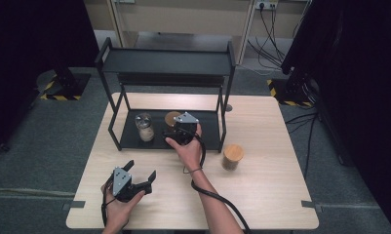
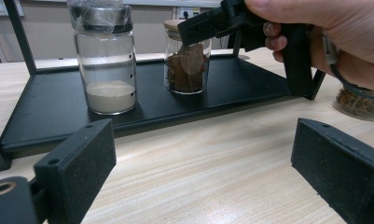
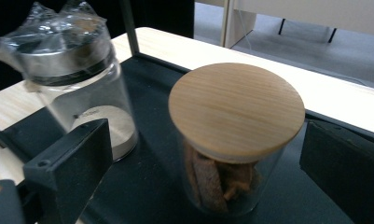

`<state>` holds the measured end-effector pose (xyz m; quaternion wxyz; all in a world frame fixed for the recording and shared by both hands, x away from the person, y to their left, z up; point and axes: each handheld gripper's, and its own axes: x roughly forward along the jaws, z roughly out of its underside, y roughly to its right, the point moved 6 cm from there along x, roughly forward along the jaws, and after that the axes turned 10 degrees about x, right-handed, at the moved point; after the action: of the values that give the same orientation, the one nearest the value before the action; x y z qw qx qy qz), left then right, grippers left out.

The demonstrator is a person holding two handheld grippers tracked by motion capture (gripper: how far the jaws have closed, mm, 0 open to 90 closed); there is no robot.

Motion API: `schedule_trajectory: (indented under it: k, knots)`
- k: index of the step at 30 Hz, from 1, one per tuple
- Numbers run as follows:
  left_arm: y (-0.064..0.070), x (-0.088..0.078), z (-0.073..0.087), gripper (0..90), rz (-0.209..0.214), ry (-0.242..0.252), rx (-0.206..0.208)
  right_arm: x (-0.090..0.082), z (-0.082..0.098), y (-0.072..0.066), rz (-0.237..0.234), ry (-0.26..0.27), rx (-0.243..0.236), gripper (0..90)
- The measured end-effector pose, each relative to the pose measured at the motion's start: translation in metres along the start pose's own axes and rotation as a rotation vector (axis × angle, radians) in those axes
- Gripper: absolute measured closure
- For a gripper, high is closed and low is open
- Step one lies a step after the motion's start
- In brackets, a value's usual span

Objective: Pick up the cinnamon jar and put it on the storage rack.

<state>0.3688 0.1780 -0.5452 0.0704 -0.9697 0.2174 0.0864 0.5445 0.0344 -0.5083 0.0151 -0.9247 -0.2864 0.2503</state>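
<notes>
Overhead, the right gripper (image 1: pixel 179 130) reaches onto the lower shelf of the black rack (image 1: pixel 210 139), its jaws around the wood-lidded jar (image 1: pixel 172 117) standing there. A second jar (image 1: pixel 145 126), its top wrapped in plastic, stands just to the left on the same shelf, and a third jar (image 1: pixel 232 156) sits on the table (image 1: pixel 266 190) right of the rack. The left gripper (image 1: pixel 144 176) rests low near the table's front edge, jaws spread with nothing between them.

Along the left gripper's jaws, both shelf jars show: the wrapped one (image 2: pixel 107 70) holds pale powder at the bottom, the other (image 2: pixel 188 63) brown pieces (bark-like, I'd say). No writing can be read on either.

From the right gripper's own camera, the jar (image 3: pixel 231 140) stands upright between the two black jaws, which are apart and clear of the glass on both sides. Its lid is round, light bamboo with fine grain; the glass is clear, the brown pieces inside standing on end.
</notes>
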Motion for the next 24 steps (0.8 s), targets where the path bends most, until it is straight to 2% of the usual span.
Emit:
schedule_trajectory:
  k: [11, 24]
  knots:
    - [0.000, 0.000, 0.000, 5.8, 0.000, 0.001, 0.002, -0.020, 0.004, 0.000, -0.044, -0.013, -0.004, 2.6]
    - [0.000, 0.000, 0.000, 5.8, -0.002, 0.000, 0.005, -0.042, 0.008, 0.002, -0.064, 0.006, 0.001, 2.6]
